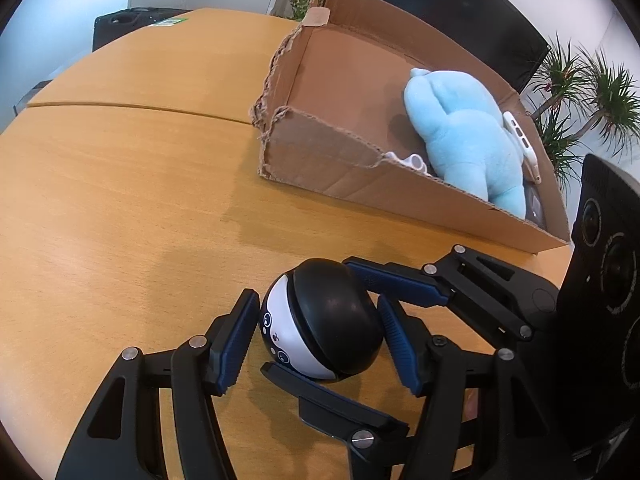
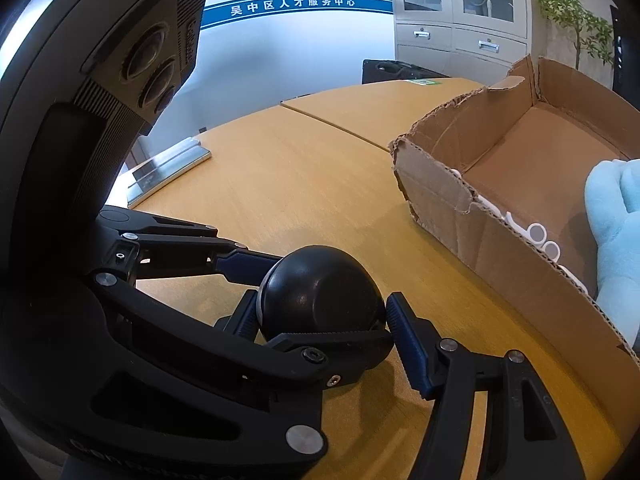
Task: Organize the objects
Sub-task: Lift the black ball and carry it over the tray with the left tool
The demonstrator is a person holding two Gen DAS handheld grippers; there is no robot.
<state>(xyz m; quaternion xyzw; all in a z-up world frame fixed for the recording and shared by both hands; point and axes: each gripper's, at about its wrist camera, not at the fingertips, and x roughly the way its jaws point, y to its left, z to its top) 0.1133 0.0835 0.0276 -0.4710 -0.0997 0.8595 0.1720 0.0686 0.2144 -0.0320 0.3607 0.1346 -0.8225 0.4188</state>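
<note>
Ball toy (image 1: pixel 324 322): I'm pinching with both hand-held grippers, left (image 1: pixel 320 338), right (image 2: pixel 322 314); boxing pending. Plush (image 1: pixel 466 136) sitting in cardboard box (image 1: pixel 320 160).

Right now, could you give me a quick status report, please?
Both claws, left and right, closed around round penguin toy on table. Cardboard box ahead, blue plush inside. Path clear.

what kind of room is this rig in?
Probably an office or meeting room: a wide wooden table, grey filing cabinets against the wall, a blue wall sign in Chinese, and potted plants behind the cardboard box.
</note>
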